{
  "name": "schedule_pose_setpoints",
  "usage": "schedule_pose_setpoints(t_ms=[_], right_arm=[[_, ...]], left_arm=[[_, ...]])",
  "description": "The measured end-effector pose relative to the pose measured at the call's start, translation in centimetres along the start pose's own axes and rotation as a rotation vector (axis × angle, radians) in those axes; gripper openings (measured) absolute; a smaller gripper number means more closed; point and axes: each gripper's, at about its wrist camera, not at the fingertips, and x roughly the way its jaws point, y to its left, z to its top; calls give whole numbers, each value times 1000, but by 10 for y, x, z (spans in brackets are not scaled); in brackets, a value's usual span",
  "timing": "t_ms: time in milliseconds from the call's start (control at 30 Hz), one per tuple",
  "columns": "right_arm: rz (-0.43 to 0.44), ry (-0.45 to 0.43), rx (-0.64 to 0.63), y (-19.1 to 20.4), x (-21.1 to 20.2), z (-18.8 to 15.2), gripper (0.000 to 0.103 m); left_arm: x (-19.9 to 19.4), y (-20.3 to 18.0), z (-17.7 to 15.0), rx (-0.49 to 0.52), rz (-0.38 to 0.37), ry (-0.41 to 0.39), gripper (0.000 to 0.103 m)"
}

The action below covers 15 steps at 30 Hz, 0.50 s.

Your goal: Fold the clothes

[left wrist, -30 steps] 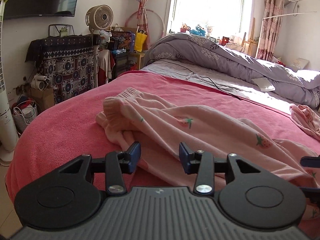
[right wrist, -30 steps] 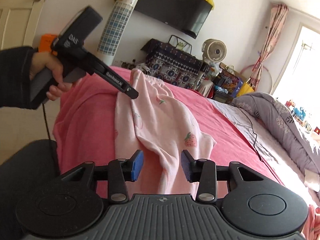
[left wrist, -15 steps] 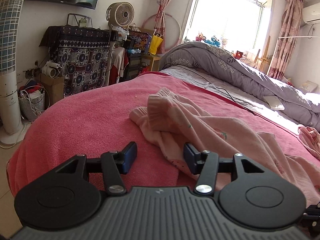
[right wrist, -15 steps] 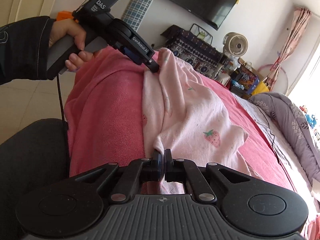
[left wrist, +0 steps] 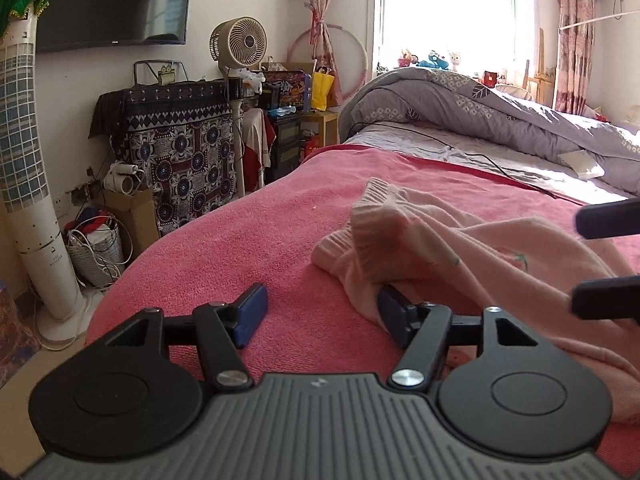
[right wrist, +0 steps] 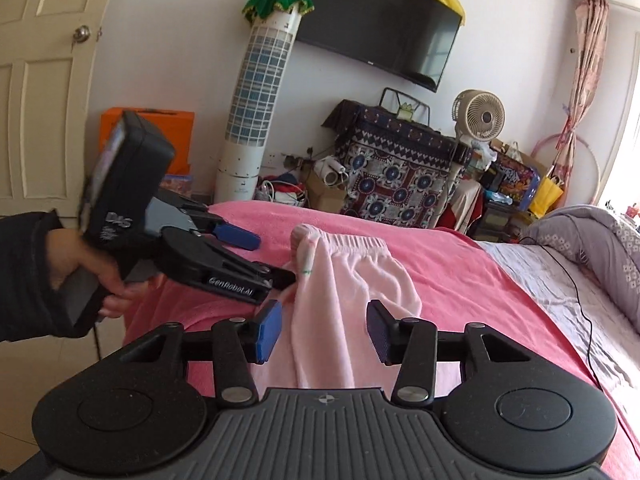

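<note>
Pink strawberry-print trousers point(right wrist: 352, 280) are seen lying on the pink blanket point(right wrist: 460, 264), waistband end toward the foot of the bed. Nearest, the right gripper point(right wrist: 322, 332) is noted with jaws just opened, cloth lying between the pads but unpinched. Just beyond, the left gripper point(left wrist: 316, 316) is likewise spread, having just widened, its right pad tucked under a bunched fold (no clamp visible). For a clean fold, both waistband corners are best taken evenly and drawn taut before being laid over. Farther off, the grey quilt point(left wrist: 500, 120) is recorded.
</note>
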Motion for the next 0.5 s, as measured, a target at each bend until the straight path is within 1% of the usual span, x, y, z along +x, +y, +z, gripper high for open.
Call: schedule_pose_setpoints(t_ms=[100, 133, 167, 200, 233, 267, 300, 367, 400, 433, 500], right_arm=[[-39, 22, -68, 15, 46, 7, 34], [-58, 41, -82, 19, 61, 7, 26], [-75, 60, -77, 20, 73, 8, 21], [-87, 76, -63, 19, 82, 9, 13], [-98, 64, -30, 15, 83, 10, 11], [-110, 34, 15, 10, 81, 12, 10], [-133, -17, 69, 4, 74, 15, 10], [-184, -163, 202, -6, 53, 21, 9], [-193, -205, 245, -9, 47, 23, 9], [-165, -172, 231, -6, 53, 23, 9], [-76, -37, 149, 7, 76, 20, 10]], left_arm=[[-11, 15, -7, -62, 6, -33, 66], [-16, 20, -10, -84, 6, -48, 65], [-24, 25, -13, -106, 1, -63, 65], [-31, 31, -15, -130, -4, -77, 65], [-37, 37, -18, -153, -10, -86, 65], [-43, 42, -20, -172, -13, -94, 66], [-47, 47, -22, -187, -12, -98, 66], [-51, 53, -23, -209, -18, -109, 66], [-52, 55, -22, -217, -31, -119, 66], [-53, 56, -21, -223, -40, -128, 66], [-53, 55, -18, -227, -37, -136, 66]])
